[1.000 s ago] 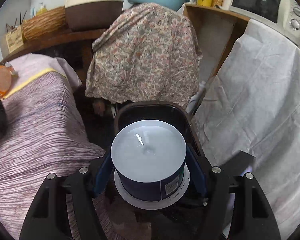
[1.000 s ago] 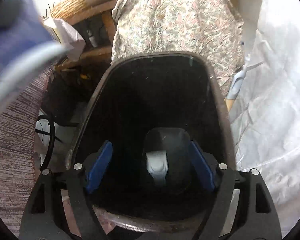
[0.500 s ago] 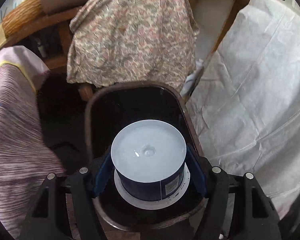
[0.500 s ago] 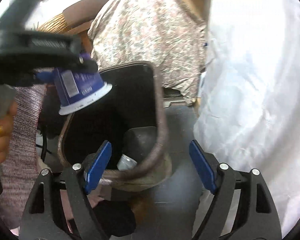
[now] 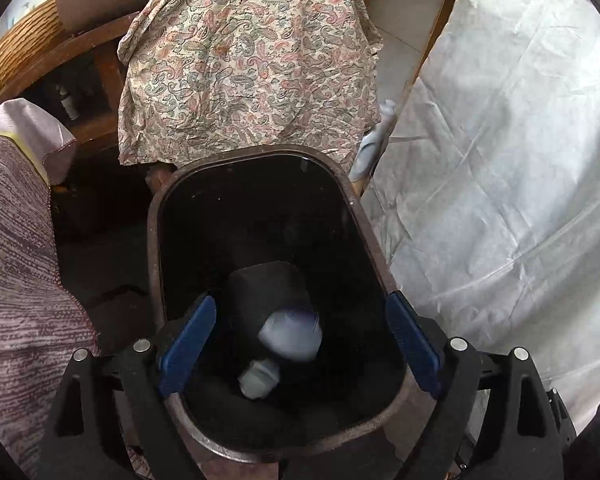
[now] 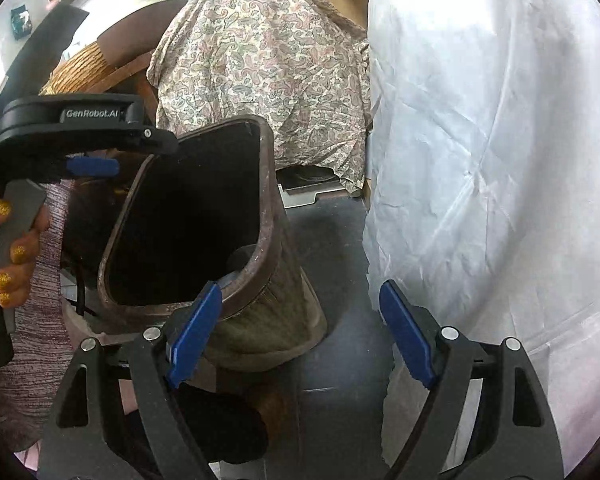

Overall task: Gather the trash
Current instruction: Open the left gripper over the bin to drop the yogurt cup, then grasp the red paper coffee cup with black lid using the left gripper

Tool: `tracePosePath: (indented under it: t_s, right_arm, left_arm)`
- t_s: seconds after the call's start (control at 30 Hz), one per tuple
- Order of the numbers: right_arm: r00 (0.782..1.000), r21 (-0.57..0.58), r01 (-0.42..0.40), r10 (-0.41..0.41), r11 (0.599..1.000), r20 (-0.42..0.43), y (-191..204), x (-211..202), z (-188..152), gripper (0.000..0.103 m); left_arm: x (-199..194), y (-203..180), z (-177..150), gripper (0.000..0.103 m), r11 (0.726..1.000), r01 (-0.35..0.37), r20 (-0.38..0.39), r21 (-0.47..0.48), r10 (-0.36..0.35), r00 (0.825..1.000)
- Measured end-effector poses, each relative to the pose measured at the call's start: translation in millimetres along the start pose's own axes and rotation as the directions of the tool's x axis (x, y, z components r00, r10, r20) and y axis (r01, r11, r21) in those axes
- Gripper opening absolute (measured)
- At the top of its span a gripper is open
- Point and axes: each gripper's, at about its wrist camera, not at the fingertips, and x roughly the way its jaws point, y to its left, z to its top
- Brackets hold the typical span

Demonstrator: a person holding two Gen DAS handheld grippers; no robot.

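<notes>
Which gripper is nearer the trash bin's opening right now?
Left. The left gripper hangs directly over the trash bin, jaws opening; the right gripper sits beside its outer wall.

Dark floor [image 6: 340,240], brown bin [image 6: 292,300] on it

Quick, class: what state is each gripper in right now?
Left gripper: jaws opening, holding nothing; a blurred tub lies below in the bin.
Right gripper: open, empty.

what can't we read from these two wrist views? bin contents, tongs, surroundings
- Pale container dropping into the bin, left wrist view: motion-blurred, label unreadable.
- Bin bottom: too dark; only a dark block and a small grey piece show.
- Whatever the paisley cloth covers: hidden.
- Left tongs, opening, right wrist view: tips end-on, gap unreadable.
</notes>
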Motion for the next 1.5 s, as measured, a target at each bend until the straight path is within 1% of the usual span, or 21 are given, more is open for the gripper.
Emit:
tracePosePath:
  t_s: [0.1, 0.2, 0.3, 0.43, 0.5, 0.57, 0.67, 0.8, 0.93, 1.0, 1.07, 1.17, 1.23, 1.33, 1.4, 1.47, 1.5]
  right_arm:
    - [1.000, -0.005, -0.007, 0.007, 1.000, 0.015, 4.0, -6.1, 5.9, 0.081]
    - [0.999, -0.013, -0.014, 0.015, 1.000, 0.030, 6.2, -13.1, 10.8, 0.081]
    - [0.999, -0.018, -0.016, 0.017, 1.000, 0.043, 8.8, -19.2, 12.3, 0.086]
    - [0.998, -0.022, -0.038, 0.039, 0.999, 0.043, 14.4, -24.2, 15.6, 0.086]
    - [0.998, -0.033, -0.049, 0.050, 0.998, 0.042, 20.0, -26.8, 16.8, 0.086]
    - [0.997, -0.042, -0.065, 0.066, 0.997, 0.043, 26.6, -29.8, 17.8, 0.086]
    - [0.994, -0.053, -0.098, 0.101, 0.994, 0.044, 38.0, -34.3, 20.7, 0.086]
    - [0.988, -0.084, -0.140, 0.144, 0.987, 0.049, 57.7, -42.9, 26.1, 0.087]
    - [0.980, -0.119, -0.189, 0.196, 0.975, 0.044, 78.7, -50.2, 31.0, 0.088]
    - [0.974, -0.145, -0.214, 0.222, 0.966, 0.040, 92.5, -53.7, 33.4, 0.089]
    - [0.970, -0.161, -0.234, 0.242, 0.959, 0.036, 102.0, -56.0, 35.0, 0.089]
    - [0.965, -0.181, -0.249, 0.259, 0.951, 0.036, 113.8, -59.8, 35.7, 0.089]
    - [0.962, -0.188, -0.262, 0.272, 0.947, 0.028, 120.1, -60.1, 36.9, 0.089]
    - [0.957, -0.191, -0.283, 0.291, 0.940, 0.012, 126.9, -59.3, 36.9, 0.089]
    - [0.955, -0.193, -0.292, 0.298, 0.937, 0.004, 130.9, -59.0, 37.1, 0.089]
    - [0.955, -0.202, -0.292, 0.298, 0.935, 0.000, 134.7, -59.6, 37.4, 0.089]
    - [0.955, -0.206, -0.292, 0.298, 0.934, -0.001, 135.7, -60.4, 37.1, 0.089]
  left_arm:
    - [-13.4, -5.4, -1.7, 0.090, 1.000, 0.015, 0.013, 0.015, -0.016, 1.000]
    - [-33.7, -11.9, -4.1, 0.091, 0.998, 0.037, 0.037, 0.048, -0.039, 0.999]
    - [-60.4, -17.1, -5.9, 0.094, 0.994, 0.036, 0.072, 0.098, -0.044, 0.996]
    - [-104.3, -13.9, -7.9, 0.098, 0.982, 0.027, 0.133, 0.187, -0.052, 0.990]
    - [-125.7, -5.7, -12.2, 0.098, 0.976, 0.008, 0.165, 0.218, -0.045, 0.985]
    - [-143.4, 4.2, -17.0, 0.098, 0.973, -0.004, 0.189, 0.230, -0.040, 0.981]
    - [-165.8, 24.9, -28.1, 0.098, 0.975, -0.024, 0.218, 0.223, -0.025, 0.976]
    - [-187.4, 55.2, -41.3, 0.098, 0.977, -0.056, 0.235, 0.205, 0.007, 0.972]
    - [-202.4, 82.1, -52.1, 0.098, 0.969, -0.086, 0.211, 0.230, 0.036, 0.977]
    - [-209.3, 100.1, -53.4, 0.098, 0.961, -0.126, 0.204, 0.246, 0.076, 0.976]
    - [-217.5, 121.2, -52.5, 0.098, 0.955, -0.181, 0.215, 0.236, 0.131, 0.968]
    - [-231.7, 151.8, -47.7, 0.098, 0.946, -0.242, 0.240, 0.217, 0.189, 0.952]
    - [-235.7, 166.6, -43.6, 0.098, 0.943, -0.250, 0.232, 0.219, 0.198, 0.952]
    - [-226.4, 189.5, -32.7, 0.098, 0.936, -0.244, 0.155, 0.252, 0.210, 0.965]
    - [-217.4, 198.0, -29.2, 0.098, 0.929, -0.247, 0.111, 0.274, 0.225, 0.968]
    - [-207.0, 208.5, -26.0, 0.098, 0.931, -0.227, 0.056, 0.287, 0.220, 0.974]
    - [-203.2, 213.3, -24.9, 0.098, 0.930, -0.226, 0.033, 0.292, 0.226, 0.974]
